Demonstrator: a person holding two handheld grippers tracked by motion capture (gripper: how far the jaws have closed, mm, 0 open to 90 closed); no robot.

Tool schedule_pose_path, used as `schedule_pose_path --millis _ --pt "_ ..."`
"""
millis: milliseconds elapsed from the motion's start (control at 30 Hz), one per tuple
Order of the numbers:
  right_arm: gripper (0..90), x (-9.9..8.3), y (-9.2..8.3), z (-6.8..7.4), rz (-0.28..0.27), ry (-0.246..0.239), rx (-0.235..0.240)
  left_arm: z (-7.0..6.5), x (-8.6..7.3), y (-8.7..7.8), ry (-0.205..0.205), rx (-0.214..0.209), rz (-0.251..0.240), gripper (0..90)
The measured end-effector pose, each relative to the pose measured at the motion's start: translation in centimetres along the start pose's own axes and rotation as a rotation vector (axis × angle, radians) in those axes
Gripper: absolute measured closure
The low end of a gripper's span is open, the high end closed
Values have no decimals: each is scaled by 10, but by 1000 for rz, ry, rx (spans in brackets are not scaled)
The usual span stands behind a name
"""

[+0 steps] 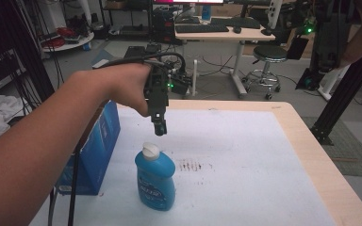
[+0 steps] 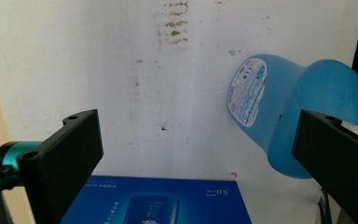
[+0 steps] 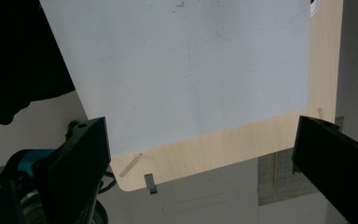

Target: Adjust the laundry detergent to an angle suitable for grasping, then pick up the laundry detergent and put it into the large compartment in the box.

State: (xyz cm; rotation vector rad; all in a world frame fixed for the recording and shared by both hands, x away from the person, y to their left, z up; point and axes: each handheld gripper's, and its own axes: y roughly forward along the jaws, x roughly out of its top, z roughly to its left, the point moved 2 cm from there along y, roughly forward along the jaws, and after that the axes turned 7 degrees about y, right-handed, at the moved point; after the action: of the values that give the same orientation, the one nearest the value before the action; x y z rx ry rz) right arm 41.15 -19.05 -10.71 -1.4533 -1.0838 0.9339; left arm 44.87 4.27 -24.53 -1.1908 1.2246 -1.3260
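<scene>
A blue bottle (image 1: 155, 181) with a white cap (image 1: 150, 149) stands upright on the white mat (image 1: 245, 155). My left gripper (image 1: 160, 128) hangs pointing down just above and slightly behind the cap, apart from it. In the left gripper view the jaws of my left gripper (image 2: 196, 149) stand wide apart with bare mat between them; the bottle (image 2: 284, 107) shows at the right, partly behind the right jaw. My right gripper (image 3: 200, 154) is open, held high over a corner of the table (image 3: 223, 149), with nothing between its jaws.
A blue carton (image 1: 94, 150) stands at the mat's left edge, close to the bottle; its top (image 2: 168, 200) shows below the left jaws. Dark smudges (image 1: 191, 165) mark the mat right of the bottle. The wooden table rim (image 1: 311, 141) runs along the right.
</scene>
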Motion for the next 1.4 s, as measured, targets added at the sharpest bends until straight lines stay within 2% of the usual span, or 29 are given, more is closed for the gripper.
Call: schedule_pose_path --millis 267,400,567,667,767,1000,1167,1333,1400 --pt "31 -2 4 -2 -6 -1 11 1 1 1 -3 2 3 18" --pt "31 -4 8 -7 -7 -6 14 3 2 3 -7 -2 13 18" --pt "31 -1 14 -12 -6 -11 30 9 3 5 -20 -12 -3 18" --pt "31 0 14 -14 -3 -19 24 8 5 4 -24 -1 7 18" --pt "31 2 11 -13 -23 -21 22 6 6 5 -20 -1 14 18" --pt "31 -2 12 -10 -2 -13 11 8 7 5 -10 -1 8 18" --pt "31 -5 11 -6 -13 -9 15 9 7 5 -16 -2 4 18" --pt "31 -8 12 -8 4 -3 5 7 7 4 -11 0 1 18" --pt "31 -9 13 -7 0 -7 9 5 7 1 1 0 -6 18"
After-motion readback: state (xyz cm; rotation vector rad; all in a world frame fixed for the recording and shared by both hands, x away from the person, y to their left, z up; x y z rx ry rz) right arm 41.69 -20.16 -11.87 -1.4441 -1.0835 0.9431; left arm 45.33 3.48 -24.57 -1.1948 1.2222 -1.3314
